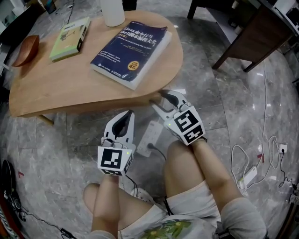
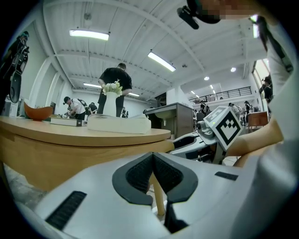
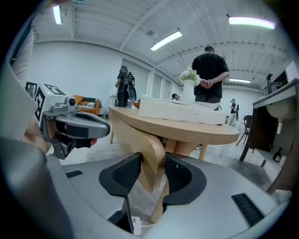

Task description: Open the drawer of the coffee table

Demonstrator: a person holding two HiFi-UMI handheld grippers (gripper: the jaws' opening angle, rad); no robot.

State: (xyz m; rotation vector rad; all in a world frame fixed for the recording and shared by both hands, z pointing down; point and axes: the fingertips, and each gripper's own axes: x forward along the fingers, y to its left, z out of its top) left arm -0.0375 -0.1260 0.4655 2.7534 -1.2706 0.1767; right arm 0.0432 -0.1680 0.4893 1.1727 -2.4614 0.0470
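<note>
A curved light-wood drawer pull (image 3: 152,154) is seen hanging under the near rim of the rounded light-wood coffee table (image 1: 60,88), toward its right end; the drawer itself is hidden beneath the top. The pull is grasped by the right gripper (image 1: 158,98), whose jaws are set around it with both dark pads lying against its sides in the right gripper view. Just to its left, the left gripper (image 1: 130,113) is held low in front of the table, apart from it, its jaws clenched together on nothing; only a slim table leg is seen behind them. On the table top, a dark blue paperback book (image 1: 133,49) is laid nearest the pull, with a pale green book (image 1: 70,37), a white cylindrical vase (image 1: 112,11) and a brown wooden bowl (image 1: 25,49) spread farther back and left. A white power strip (image 1: 149,135) is seen on the grey marbled floor (image 1: 243,102) between the grippers.
</note>
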